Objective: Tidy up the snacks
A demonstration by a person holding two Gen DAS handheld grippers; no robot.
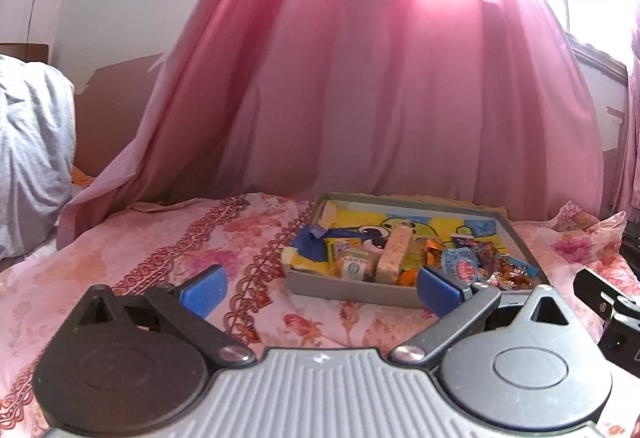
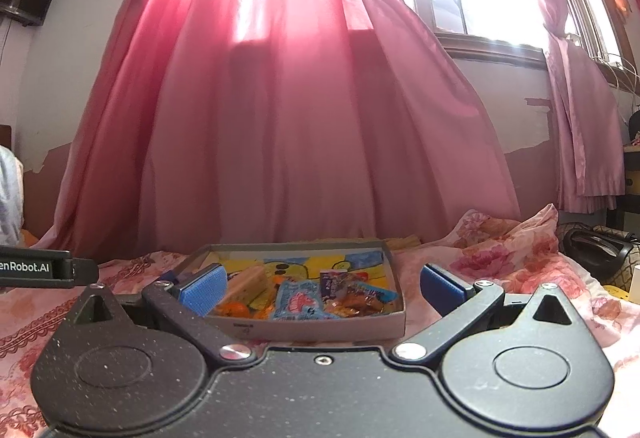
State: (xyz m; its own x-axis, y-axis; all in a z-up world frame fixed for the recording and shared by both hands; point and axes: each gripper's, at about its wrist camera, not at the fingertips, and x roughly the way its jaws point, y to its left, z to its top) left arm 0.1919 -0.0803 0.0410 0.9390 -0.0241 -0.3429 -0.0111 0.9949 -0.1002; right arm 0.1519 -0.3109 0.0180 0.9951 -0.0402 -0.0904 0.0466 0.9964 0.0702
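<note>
Looking along the left tongs [image 1: 320, 288], both blue pads [image 1: 205, 290] stand wide apart with nothing between them, hovering low over the floral bedspread [image 1: 168, 258]. Ahead and slightly right sits the grey tray [image 1: 352, 290], its floor a yellow cartoon print. Inside lie a pale wafer bar [image 1: 394, 252], a small wrapped block [image 1: 354, 266] touching its left side, and a heap of blue and orange sachets [image 1: 476, 264] toward the right wall. No snack is visible loose on the bed in this view.

From the right wrist, the right tongs [image 2: 322, 288] are likewise spread open and empty, straddling the tray's near wall [image 2: 320, 326]. A blue-and-pink sachet [image 2: 298, 300] lies just behind that wall, a small purple packet [image 2: 331, 280] stands beyond it, and an orange piece [image 2: 234, 308] is near the left pad.

Judging by this, the snacks are gathered and the step in hand is either sorting or finishing. A next pick would call for 1 pair of tongs dipping over the wall and closing on a single wrapper, not the heap.
</note>
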